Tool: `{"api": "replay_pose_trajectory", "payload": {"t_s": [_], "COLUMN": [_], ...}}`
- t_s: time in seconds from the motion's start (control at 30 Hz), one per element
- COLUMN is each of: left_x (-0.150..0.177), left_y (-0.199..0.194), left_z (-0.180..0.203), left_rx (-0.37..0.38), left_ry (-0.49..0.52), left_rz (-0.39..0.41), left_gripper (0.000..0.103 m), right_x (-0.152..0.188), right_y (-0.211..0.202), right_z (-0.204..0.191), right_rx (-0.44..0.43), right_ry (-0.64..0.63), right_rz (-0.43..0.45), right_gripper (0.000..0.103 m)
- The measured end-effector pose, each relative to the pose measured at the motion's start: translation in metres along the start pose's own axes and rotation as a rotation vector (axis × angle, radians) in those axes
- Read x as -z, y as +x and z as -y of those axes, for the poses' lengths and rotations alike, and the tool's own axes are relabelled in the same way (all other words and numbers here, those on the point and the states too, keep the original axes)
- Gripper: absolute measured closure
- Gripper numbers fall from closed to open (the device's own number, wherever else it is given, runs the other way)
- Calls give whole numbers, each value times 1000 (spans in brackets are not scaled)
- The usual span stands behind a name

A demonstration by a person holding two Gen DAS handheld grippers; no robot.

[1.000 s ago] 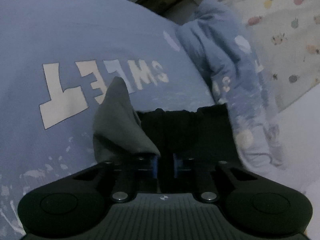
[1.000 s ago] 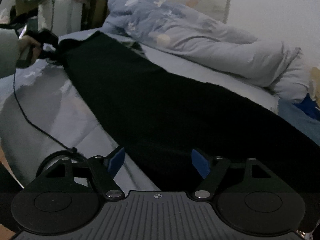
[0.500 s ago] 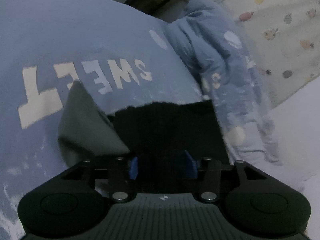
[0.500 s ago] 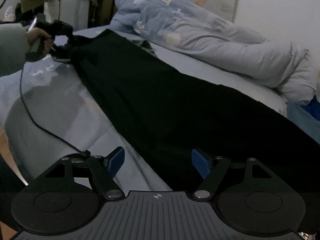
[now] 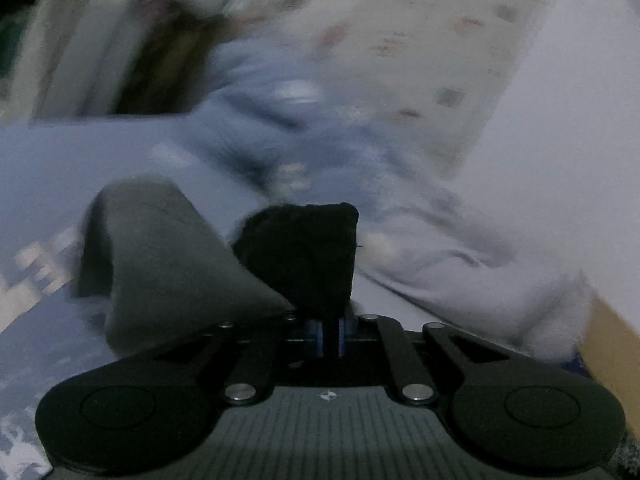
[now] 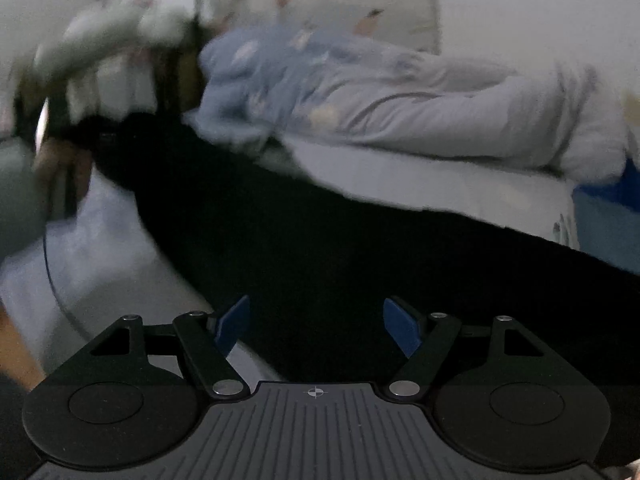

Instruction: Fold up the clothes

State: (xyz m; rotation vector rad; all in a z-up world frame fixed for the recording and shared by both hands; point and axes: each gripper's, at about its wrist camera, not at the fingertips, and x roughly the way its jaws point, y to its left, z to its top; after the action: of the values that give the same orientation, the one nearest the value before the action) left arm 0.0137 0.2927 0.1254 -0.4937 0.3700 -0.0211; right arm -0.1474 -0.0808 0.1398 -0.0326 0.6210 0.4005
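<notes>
A long black garment (image 6: 320, 248) lies stretched across the bed. My left gripper (image 5: 330, 330) is shut on one end of it; a black fold (image 5: 304, 256) stands up from the jaws, with a grey flap (image 5: 168, 256) beside it on the left. In the right wrist view the left gripper (image 6: 64, 140) shows blurred at the far left, lifting that end. My right gripper (image 6: 316, 326) is open and empty, its blue pads either side of the garment's near part, just above it.
A bunched pale blue duvet (image 6: 400, 100) lies along the far side of the bed by the wall. The blue bed sheet (image 5: 60, 168) has white lettering. A black cable (image 6: 52, 280) trails at the left. A patterned wall hanging (image 5: 400, 40) is behind.
My left gripper opened, then shut again on the garment's end and lifted it, swinging up and right; the views are now blurred. My right gripper stayed open over the garment.
</notes>
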Motion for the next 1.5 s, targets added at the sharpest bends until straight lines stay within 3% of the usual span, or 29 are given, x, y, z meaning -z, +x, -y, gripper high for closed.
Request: {"api": "replay_pose_trajectory", "payload": {"t_s": [0.17,0.23,0.37,0.47,0.5,0.6,0.73,1.03,1.13,1.23,1.33,1.5], "left_x": [50,76,102,107,108,109,105,110,108,108,106,105], "left_y": [-17,-17,-22,-29,-32,-42,-51,-61,-73,-87,-95,-75], "left_z": [92,103,80,63,64,70,75,91,92,98,98,90], "left_rx": [123,115,66,52,45,40,24,-107,-162,-187,-202,-174], "left_ry": [357,390,309,231,238,271,269,225,177,189,193,161], "left_rz": [-78,-134,-179,-224,-227,-218,-176,-61,-40,-5,47,-13], "left_gripper": [93,93,92,80,70,55,45,44,44,44,37,35], "right_x": [-19,-15,-5,1,3,4,-6,-21,-22,-24,-24,-20], "right_y": [-7,-6,-7,-6,-4,0,6,-1,-3,-3,-1,1], "right_z": [32,39,43,45,45,41,26,13,13,12,12,10], "right_rx": [-132,-137,-122,-115,-113,-127,-153,-168,-161,-156,-159,-169], "right_ry": [244,284,282,274,272,270,216,170,165,160,157,162], "right_rz": [90,88,66,41,29,10,7,6,0,-4,-5,-13], "right_gripper": [25,25,25,25,24,24,24,24,24,24,24,24]}}
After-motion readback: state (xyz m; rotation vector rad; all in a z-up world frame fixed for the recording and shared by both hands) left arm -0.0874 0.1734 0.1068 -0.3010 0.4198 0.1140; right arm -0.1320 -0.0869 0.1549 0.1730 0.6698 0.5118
